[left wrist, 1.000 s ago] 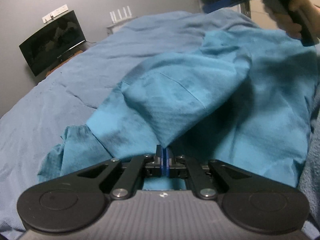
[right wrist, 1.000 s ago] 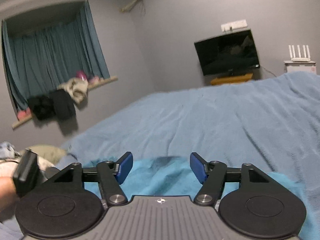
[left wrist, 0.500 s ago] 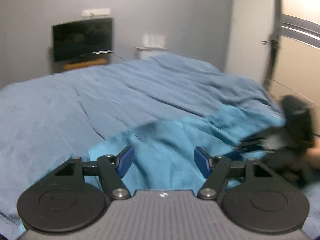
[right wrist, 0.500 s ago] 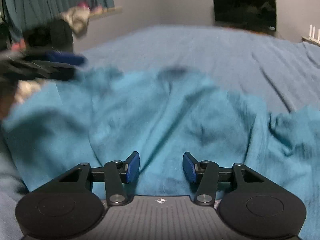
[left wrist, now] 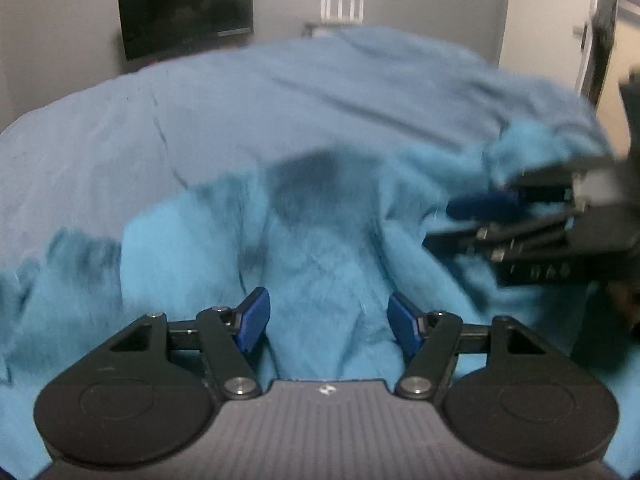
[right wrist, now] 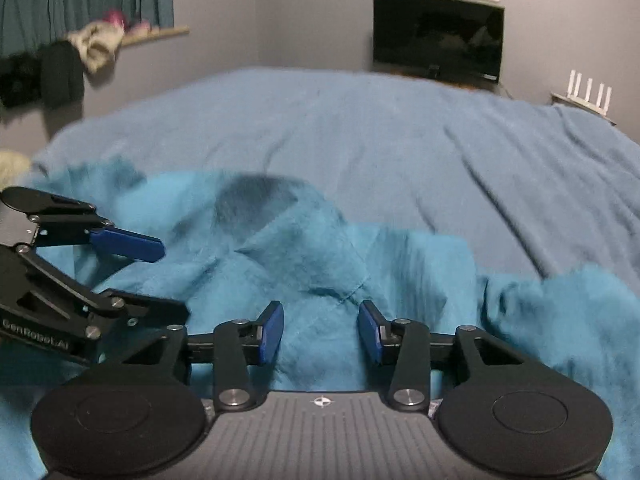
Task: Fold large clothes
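Left wrist view, bed (left wrist: 240,112): blue cover, unchanged.
Garment (left wrist: 320,248): teal, now lying rumpled on the bed's near side instead of hanging lifted.
Left gripper (left wrist: 327,320): has let go of the cloth it pinched 1 second ago; jaws wide, nothing gripped.
Right gripper (right wrist: 321,331): jaws closing over a ridge of cloth, pads not yet pressing.
Meaning: probably 1 fold laid, next grasp starting.

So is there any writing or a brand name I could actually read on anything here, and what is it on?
"GenRobot.AI": white letters on the black side of the left gripper, seen from the right wrist view.
Round crosshair mark, no letters: on the grey body behind the right gripper.
A similar small white mark on the left gripper's own body is too blurred to read.
Television, white router, turquoise garment: no readable text.
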Motion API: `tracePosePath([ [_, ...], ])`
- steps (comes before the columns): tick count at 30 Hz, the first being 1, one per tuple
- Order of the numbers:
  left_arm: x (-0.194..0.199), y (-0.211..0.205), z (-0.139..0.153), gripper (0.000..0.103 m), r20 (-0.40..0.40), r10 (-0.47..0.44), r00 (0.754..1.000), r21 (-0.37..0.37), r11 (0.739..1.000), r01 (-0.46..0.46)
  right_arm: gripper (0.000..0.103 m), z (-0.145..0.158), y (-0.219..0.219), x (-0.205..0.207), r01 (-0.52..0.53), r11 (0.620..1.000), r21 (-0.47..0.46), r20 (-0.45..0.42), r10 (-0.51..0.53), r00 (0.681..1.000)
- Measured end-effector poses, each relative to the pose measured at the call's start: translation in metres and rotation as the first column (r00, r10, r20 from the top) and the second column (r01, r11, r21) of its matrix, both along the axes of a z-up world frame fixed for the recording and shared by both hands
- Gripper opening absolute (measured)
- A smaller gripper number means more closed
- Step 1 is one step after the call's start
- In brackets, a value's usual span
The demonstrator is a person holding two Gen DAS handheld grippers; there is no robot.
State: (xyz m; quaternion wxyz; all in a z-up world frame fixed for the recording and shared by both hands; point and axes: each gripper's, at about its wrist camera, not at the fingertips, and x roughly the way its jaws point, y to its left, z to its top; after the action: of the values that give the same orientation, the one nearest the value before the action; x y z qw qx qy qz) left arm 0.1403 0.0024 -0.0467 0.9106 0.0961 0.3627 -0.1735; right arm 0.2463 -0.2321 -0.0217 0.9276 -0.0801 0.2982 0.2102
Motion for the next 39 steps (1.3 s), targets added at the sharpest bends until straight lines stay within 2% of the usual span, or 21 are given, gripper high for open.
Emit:
tracePosePath([
  [2,-0.002,-0.006,-0.016,0.066,0.021,-0.012,1.000,0.052,0.999,0.011,0.045,-0.009,0.002,0.004,-0.005,1.000,-0.017,-0.005,0.005,1.000],
  [7,-0.004,-0.020,-0.027,0.067,0.049,-0.014,0.999,0.102,0.995,0.009,0.046,-0.019,0.009,0.002,-0.005,0.999,-0.051,0.022,0.006,1.000],
  [11,-0.011,-0.018,-0.019,0.068,0.011,0.033,0.999,0.095,0.995,-0.034,0.060,-0.013,0.012,-0.010,0.012,0.998,-0.066,0.045,-0.009,0.999],
  [14,-0.021,-0.007,0.003,0.068,-0.089,0.096,0.991,-0.012,0.995,-0.097,0.060,0.004,0.000,-0.023,0.050,0.998,0.026,0.014,-0.051,0.999],
  [15,-0.028,-0.006,0.008,0.068,-0.094,0.101,0.990,-0.024,0.994,-0.103,0.060,0.010,-0.005,-0.030,0.044,0.997,0.057,0.010,-0.045,0.999],
  [16,-0.031,-0.008,0.007,0.068,-0.093,0.109,0.990,0.012,0.994,-0.109,0.060,0.014,-0.006,-0.037,0.043,0.997,0.059,-0.005,-0.043,0.999],
  [18,-0.035,-0.014,-0.001,0.069,-0.093,0.133,0.987,0.091,0.988,-0.125,0.061,0.011,-0.004,-0.043,0.057,0.998,-0.021,-0.055,-0.058,0.997],
  [20,-0.039,-0.018,-0.009,0.071,-0.085,0.142,0.986,0.110,0.985,-0.133,0.062,-0.002,0.007,-0.044,0.037,0.992,-0.118,-0.102,-0.050,0.993],
  [23,-0.046,-0.020,-0.009,0.072,-0.059,0.146,0.988,0.140,0.981,-0.136,0.062,-0.004,0.012,-0.047,0.038,0.990,-0.139,-0.080,-0.050,0.996],
  [24,-0.048,-0.020,-0.004,0.072,-0.063,0.158,0.985,0.142,0.979,-0.148,0.061,0.001,0.010,-0.051,0.046,0.992,-0.121,-0.071,-0.054,0.996],
  [26,-0.061,-0.022,0.009,0.073,-0.062,0.160,0.985,0.123,0.981,-0.151,0.064,0.020,-0.004,-0.066,0.063,0.998,-0.016,-0.062,-0.064,0.996],
  [28,-0.082,-0.025,0.018,0.073,-0.053,0.116,0.992,0.075,0.991,-0.112,0.070,0.038,-0.023,-0.087,0.092,0.992,0.085,-0.056,-0.088,0.995],
  [30,-0.102,-0.032,0.023,0.073,-0.052,0.051,0.997,0.026,0.998,-0.050,0.074,0.054,-0.045,-0.109,0.142,0.980,0.140,-0.048,-0.136,0.989],
  [32,-0.116,-0.044,0.017,0.073,-0.062,-0.013,0.998,0.049,0.999,0.016,0.075,0.066,-0.068,-0.131,0.203,0.958,0.202,-0.079,-0.191,0.979],
  [35,-0.129,-0.062,-0.001,0.072,-0.033,-0.059,0.998,0.146,0.987,0.063,0.075,0.072,-0.096,-0.167,0.279,0.915,0.290,-0.142,-0.247,0.959],
  [39,-0.127,-0.058,-0.021,0.073,-0.081,-0.047,0.996,0.132,0.990,0.057,0.081,0.073,-0.134,-0.221,0.373,0.855,0.362,-0.187,-0.325,0.927],
])
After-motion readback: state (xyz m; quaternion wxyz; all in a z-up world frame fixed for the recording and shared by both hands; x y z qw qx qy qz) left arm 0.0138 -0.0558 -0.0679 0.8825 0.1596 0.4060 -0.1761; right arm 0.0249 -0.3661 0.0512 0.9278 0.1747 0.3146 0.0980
